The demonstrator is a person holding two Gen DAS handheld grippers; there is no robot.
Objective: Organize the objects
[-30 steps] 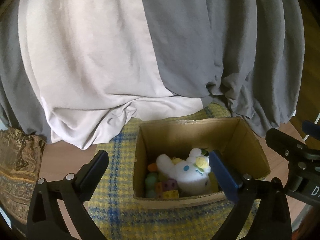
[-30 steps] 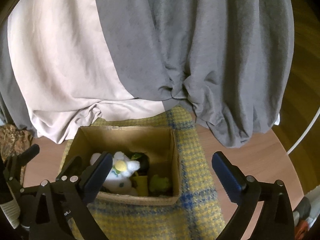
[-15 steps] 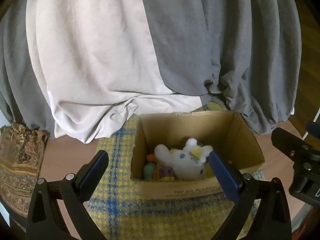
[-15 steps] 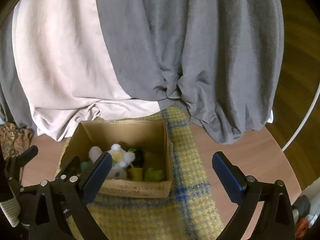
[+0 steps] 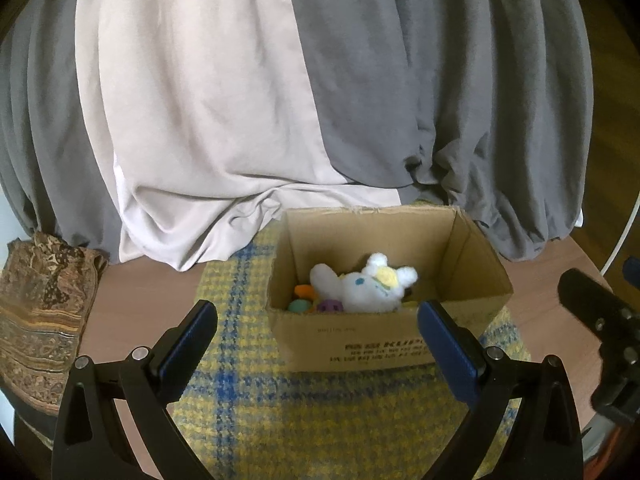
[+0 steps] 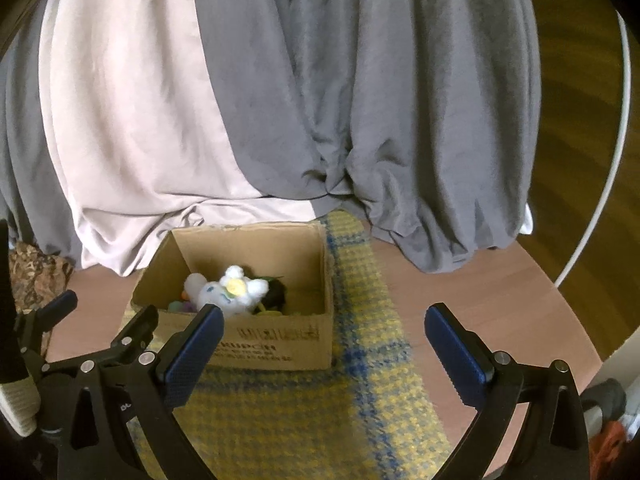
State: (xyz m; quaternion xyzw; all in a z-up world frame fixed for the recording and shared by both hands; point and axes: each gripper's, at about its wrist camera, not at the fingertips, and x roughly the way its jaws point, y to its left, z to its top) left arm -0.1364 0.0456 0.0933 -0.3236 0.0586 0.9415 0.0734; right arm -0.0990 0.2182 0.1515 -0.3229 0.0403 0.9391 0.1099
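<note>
Cardboard box (image 5: 384, 336), top open, sits on a yellow-and-blue plaid cloth (image 5: 304, 432) spread over the round wooden worktop (image 6: 500, 304), w/ its back edge close to the hanging drapes. Going L to R: a folded brown patterned fabric (image 5: 44, 320) lies at the worktop's left edge, w/ bare wood between it and the cloth. Left gripper (image 5: 316, 344) hangs in front of the box, jaws spread wide & holding nothing; its right finger overlaps the box's near right corner in the left wrist view. Inside the box: white plush toy (image 5: 360, 284) w/ a yellow patch on its head, lying on small coloured toys (image 5: 316, 300) (orange, teal, purple); something dark beside the plush can't be made out. Print on the box's front wall is blurred, not readable. Right gripper (image 6: 320, 340) is jaws spread too, empty, over the cloth right of the box; open worktop to its right up to the rim. Behind everything, a pale curtain (image 5: 192, 112) & grey curtain (image 5: 440, 92) bunch onto the worktop. Far right: dark wood floor (image 6: 580, 120) & a white cable (image 6: 616, 160) curving past the rim.
</note>
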